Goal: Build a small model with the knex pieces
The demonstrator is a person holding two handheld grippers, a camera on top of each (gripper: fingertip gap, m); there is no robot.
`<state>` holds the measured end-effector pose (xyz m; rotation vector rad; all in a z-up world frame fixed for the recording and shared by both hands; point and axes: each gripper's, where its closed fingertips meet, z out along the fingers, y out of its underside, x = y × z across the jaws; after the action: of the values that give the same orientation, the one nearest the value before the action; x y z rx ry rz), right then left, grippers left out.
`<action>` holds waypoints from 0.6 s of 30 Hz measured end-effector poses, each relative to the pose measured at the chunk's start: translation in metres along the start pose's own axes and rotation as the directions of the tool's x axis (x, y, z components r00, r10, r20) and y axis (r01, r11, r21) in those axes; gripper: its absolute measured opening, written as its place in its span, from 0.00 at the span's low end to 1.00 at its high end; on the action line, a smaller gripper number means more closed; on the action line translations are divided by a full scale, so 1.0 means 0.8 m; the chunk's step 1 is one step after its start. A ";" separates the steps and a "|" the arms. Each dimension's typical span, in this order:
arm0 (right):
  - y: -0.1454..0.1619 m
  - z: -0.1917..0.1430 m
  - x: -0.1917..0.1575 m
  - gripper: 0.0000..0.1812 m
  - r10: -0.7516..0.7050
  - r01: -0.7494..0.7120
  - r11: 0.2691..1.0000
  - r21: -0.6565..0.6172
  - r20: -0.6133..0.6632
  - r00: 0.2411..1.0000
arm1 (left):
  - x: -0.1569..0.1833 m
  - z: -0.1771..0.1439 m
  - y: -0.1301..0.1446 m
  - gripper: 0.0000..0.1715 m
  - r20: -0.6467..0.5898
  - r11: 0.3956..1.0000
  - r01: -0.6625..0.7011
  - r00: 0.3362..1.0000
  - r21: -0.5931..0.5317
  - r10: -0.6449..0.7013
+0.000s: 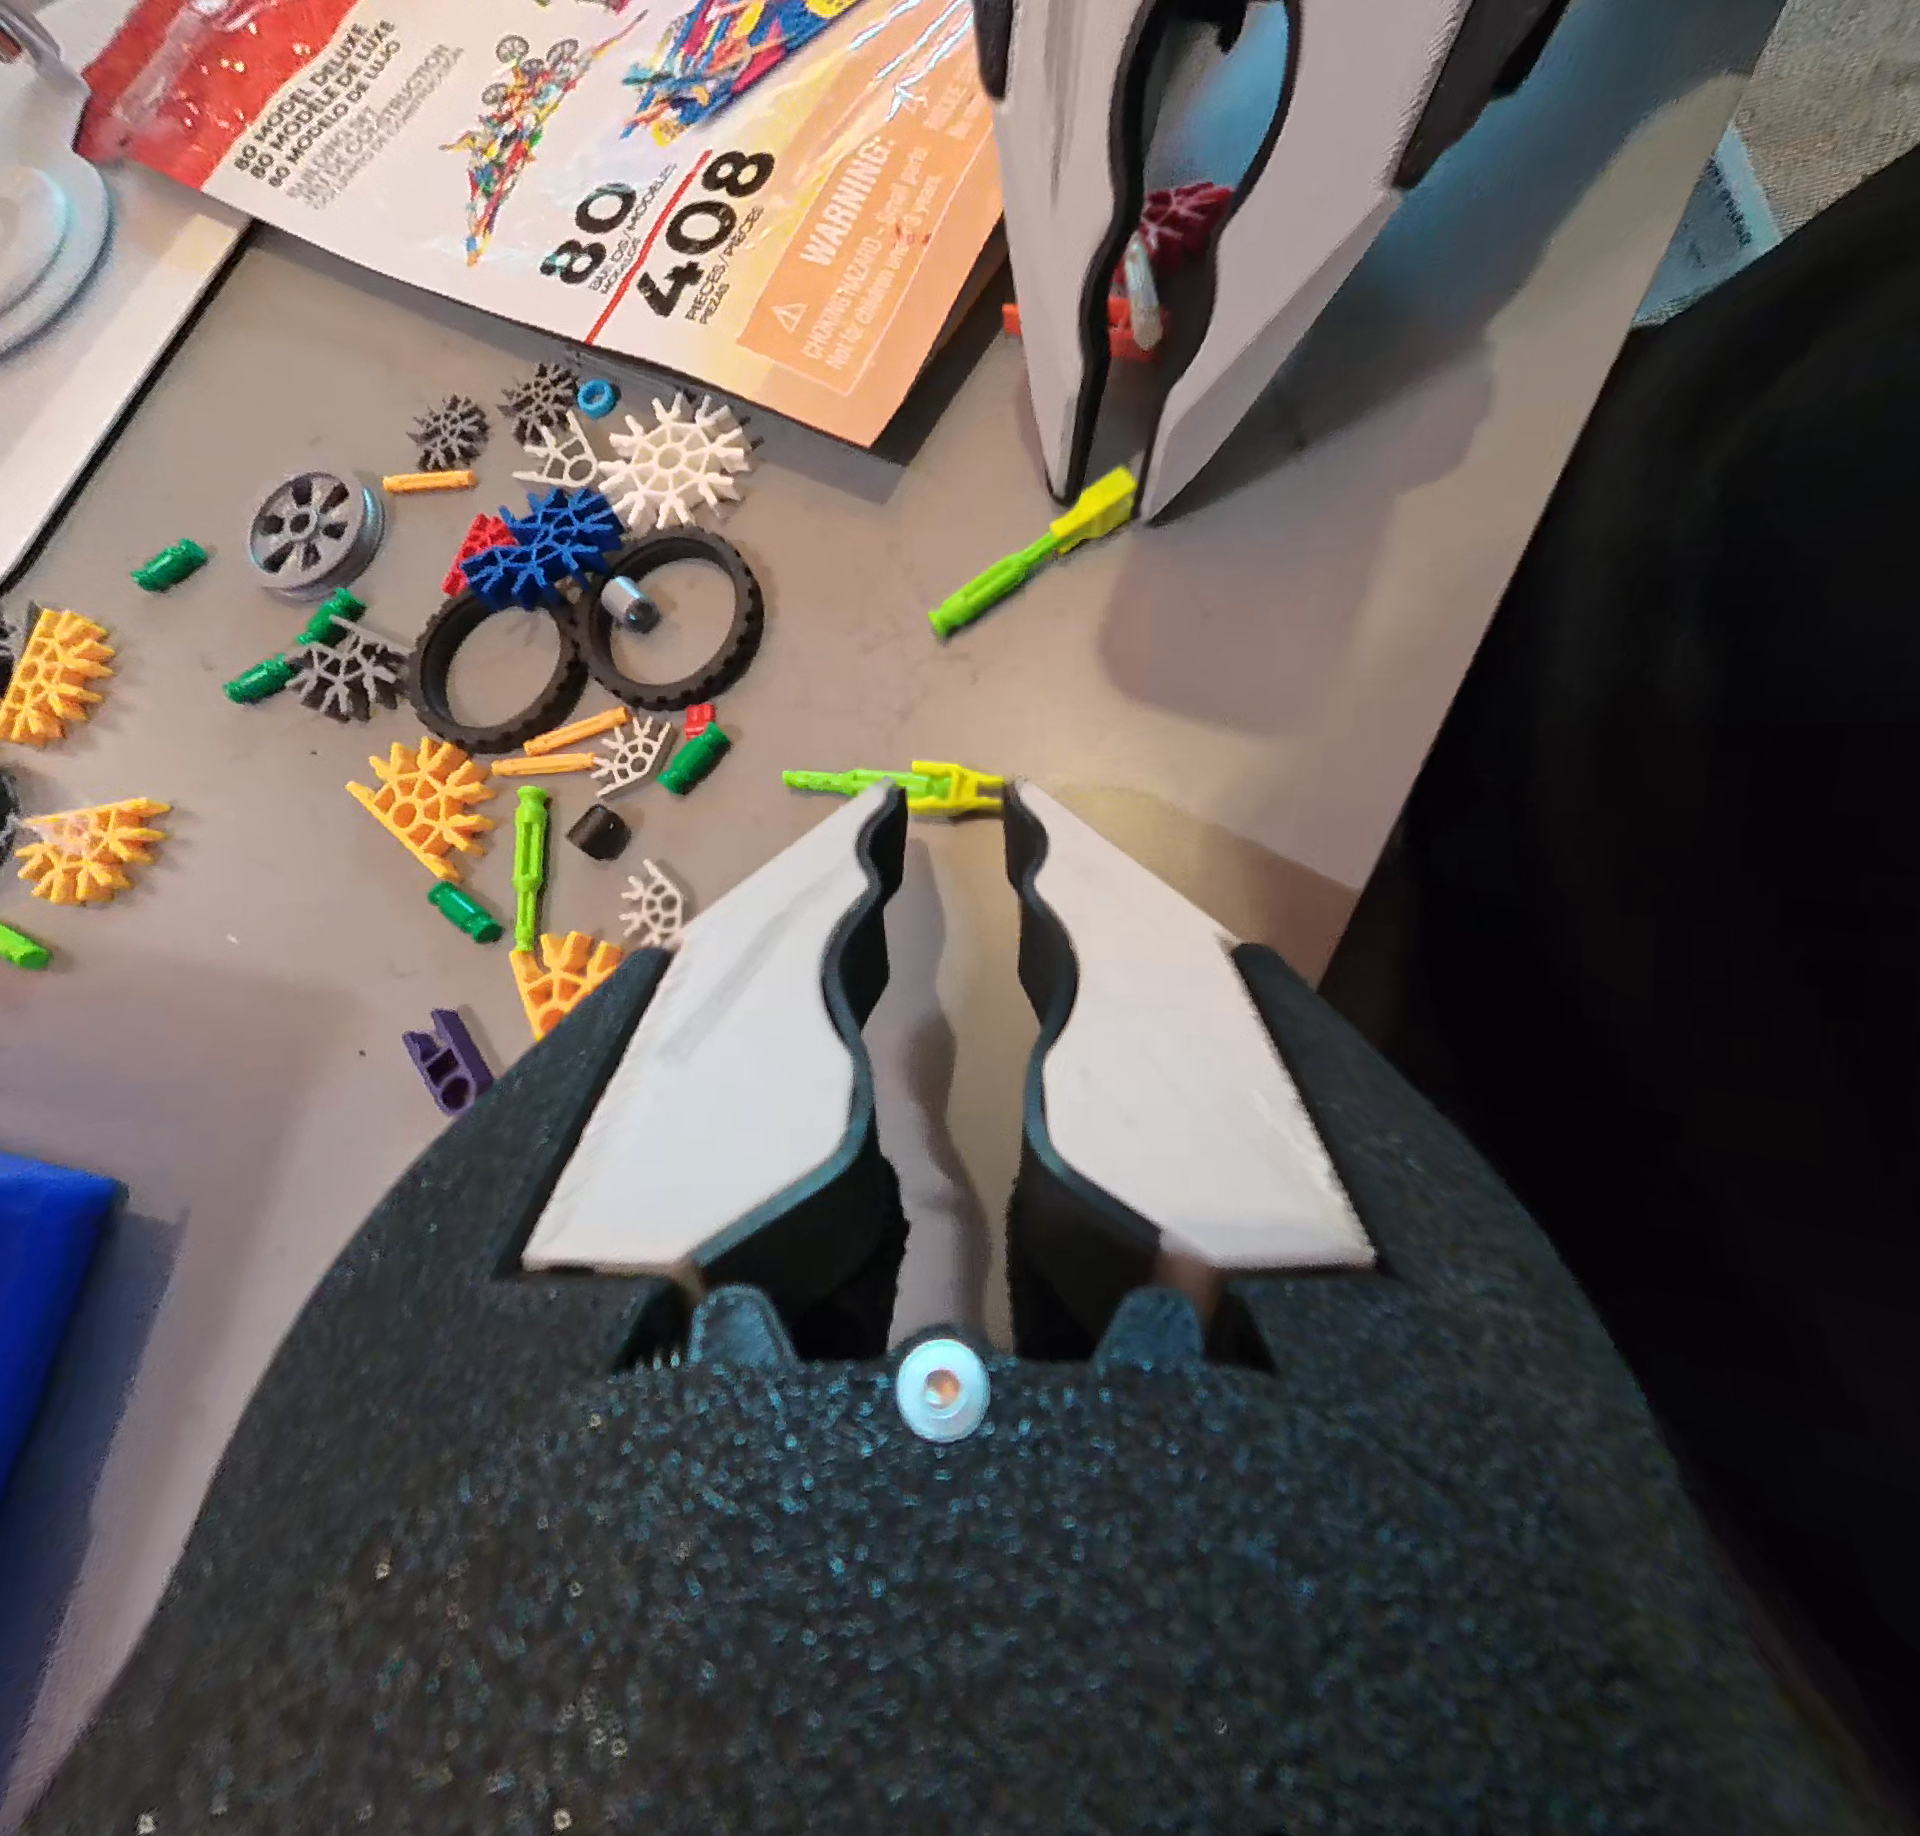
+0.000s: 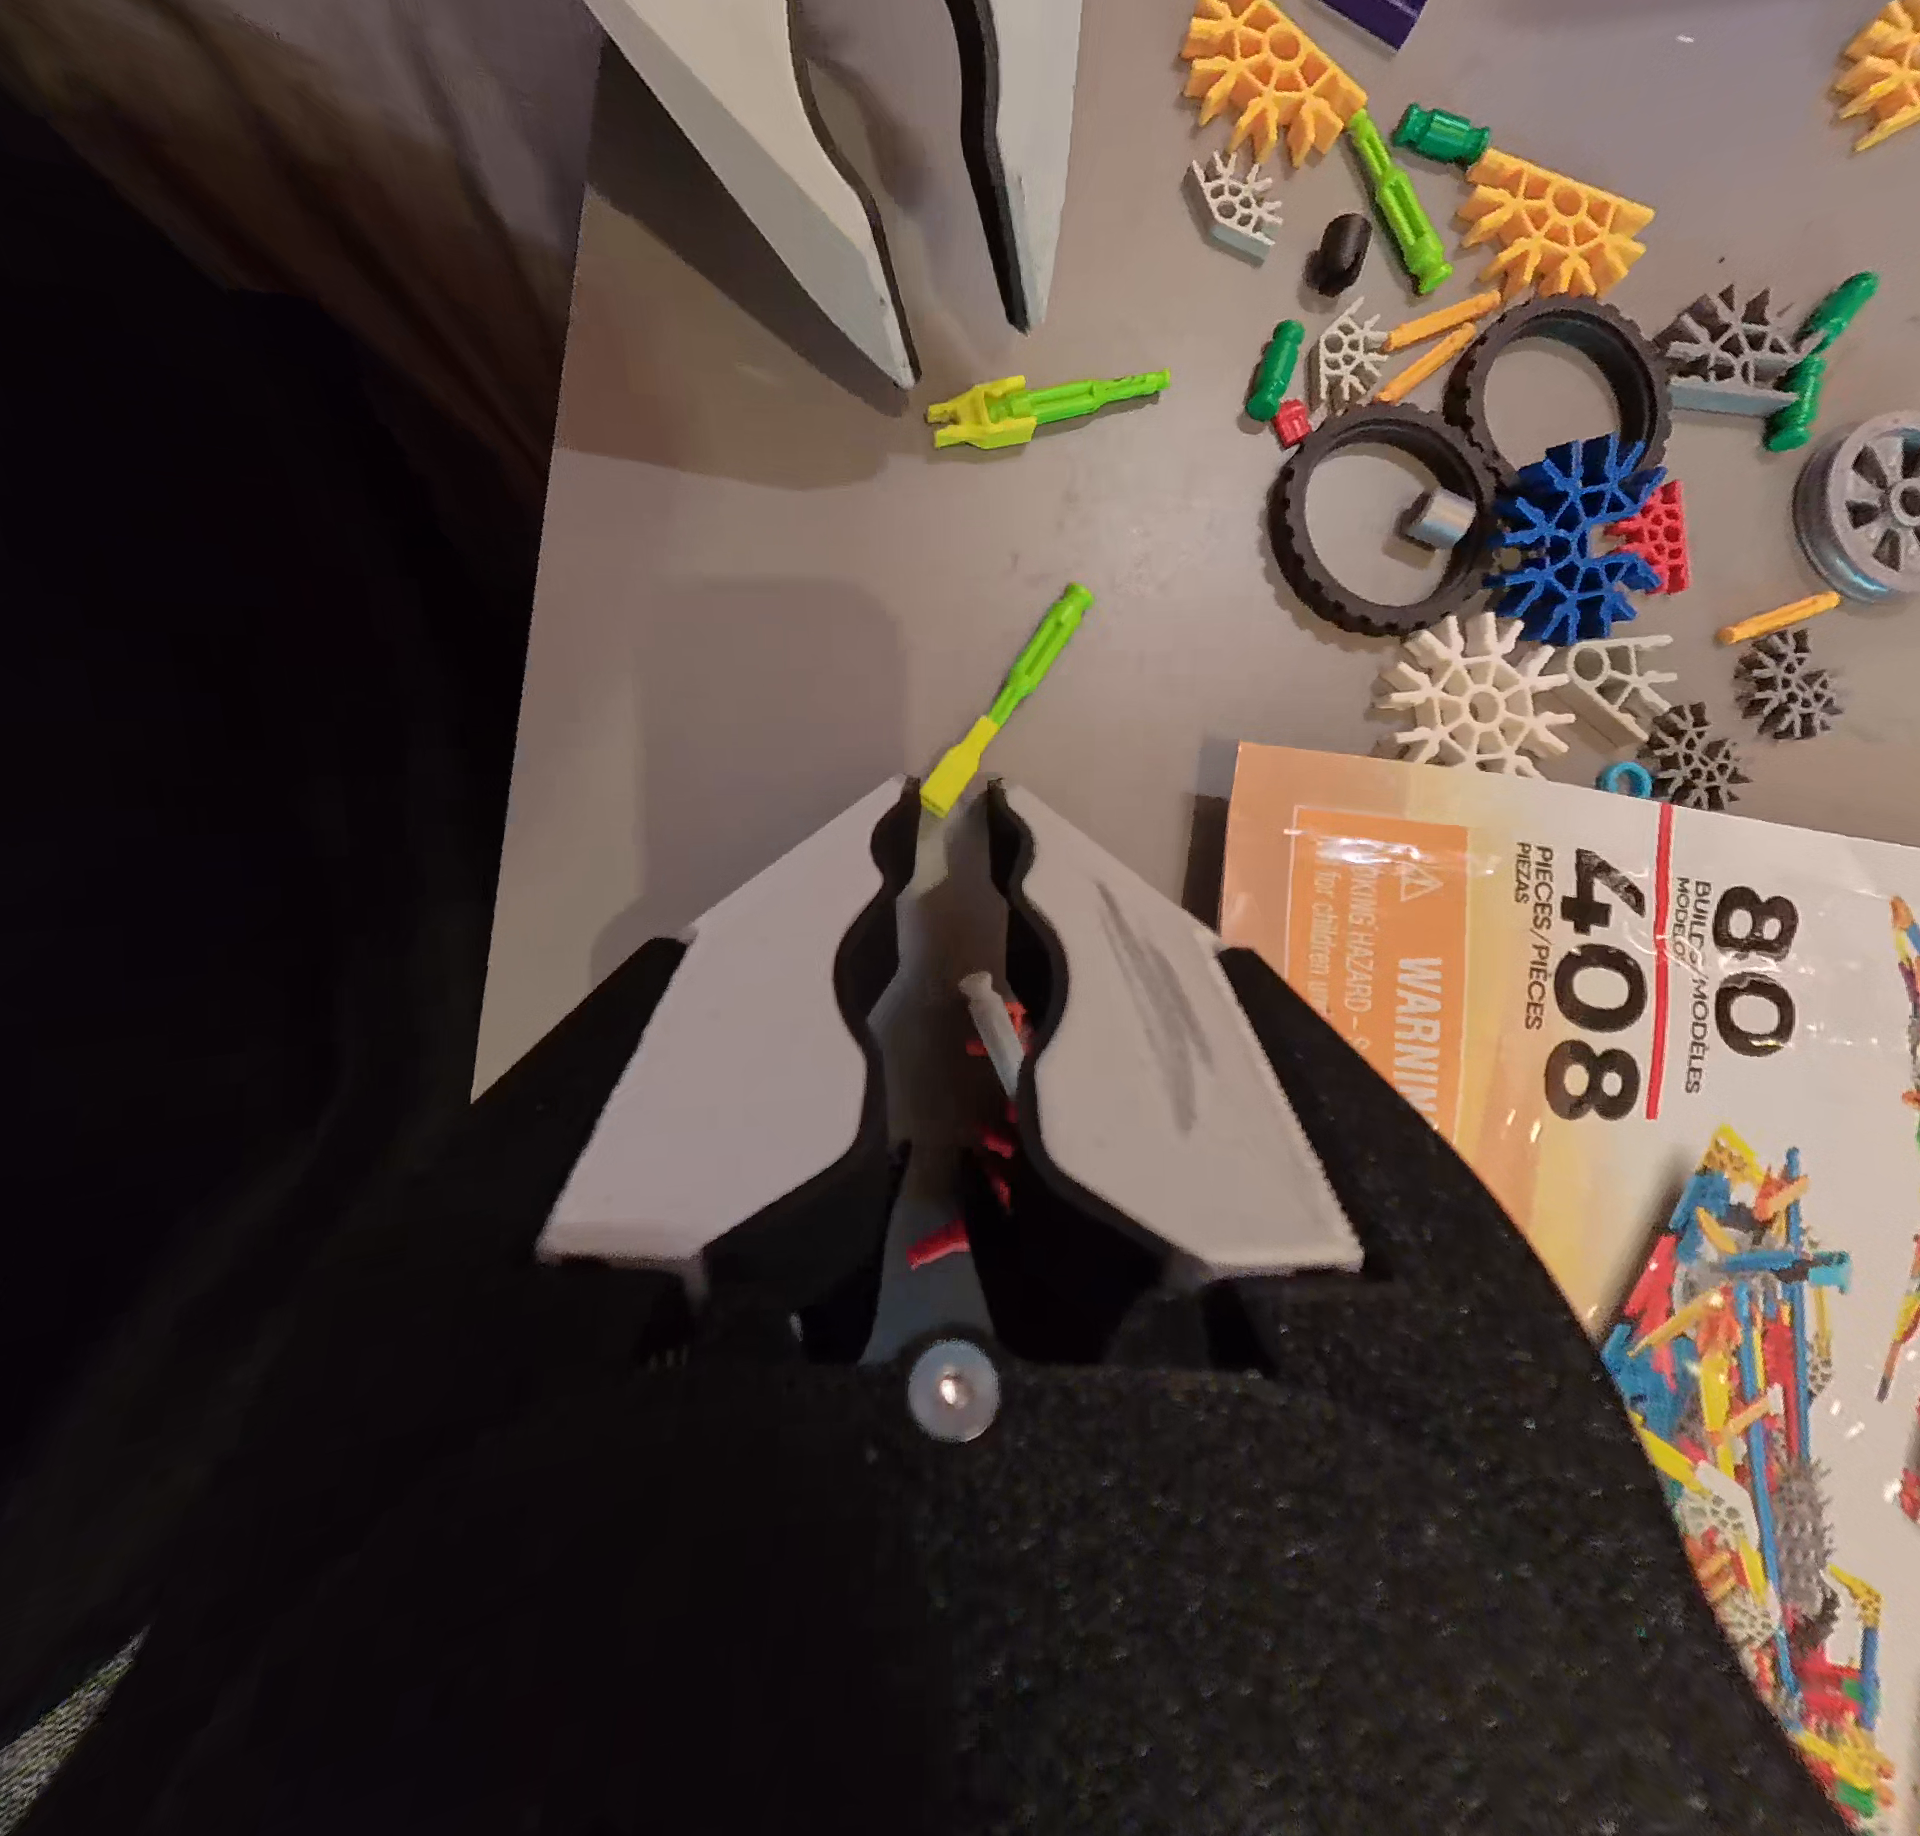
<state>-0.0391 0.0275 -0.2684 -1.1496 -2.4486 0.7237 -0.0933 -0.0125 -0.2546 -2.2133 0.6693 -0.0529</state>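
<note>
My left gripper (image 1: 953, 791) is open, with its tips just short of a yellow clip joined to a lime-green rod (image 1: 914, 784) that lies on the grey table (image 1: 1195, 643). The same piece shows in the right wrist view (image 2: 1039, 404), just beyond the left gripper (image 2: 964, 352). My right gripper (image 2: 951, 787) is closed to a narrow gap on the yellow end of a second lime-green rod (image 2: 1003, 711), which points forward along the table. In the left wrist view this rod (image 1: 1023, 560) sticks out from the right gripper (image 1: 1110, 506). A grey rod and red pieces (image 2: 987, 1048) show between the right fingers.
A pile of loose construction pieces lies to one side: two black tyres (image 1: 582, 643), a blue connector (image 1: 551, 545), a white snowflake connector (image 1: 675, 456), yellow fans (image 1: 426, 799) and a grey wheel (image 1: 312, 534). A printed instruction sheet (image 1: 665, 155) lies behind. The table edge (image 1: 1455, 747) is close. Spacing between my two grippers at the tips: around 8 cm. The white snowflake connector (image 1: 675, 456) sits 9 cm or so from the ends of my right fingers. It turns up in the right wrist view (image 2: 1480, 711) as well.
</note>
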 end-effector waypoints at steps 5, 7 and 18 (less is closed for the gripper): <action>-0.002 0.001 0.002 0.06 0.003 -0.003 1.000 0.001 -0.003 1.000 | -0.001 0.008 0.004 0.09 -0.022 1.000 -0.013 1.000 -0.014 0.013; -0.002 0.002 0.003 0.04 0.010 -0.010 1.000 0.001 -0.006 1.000 | 0.000 0.010 0.006 0.09 -0.030 1.000 -0.014 0.999 -0.022 0.013; -0.005 0.005 0.009 0.04 0.027 -0.027 1.000 0.015 -0.004 1.000 | 0.017 0.015 -0.002 0.08 -0.027 0.999 0.038 0.999 -0.020 -0.039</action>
<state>-0.0480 0.0296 -0.2685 -1.1800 -2.4249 0.7454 -0.0778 -0.0100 -0.2641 -2.2478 0.6449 -0.0973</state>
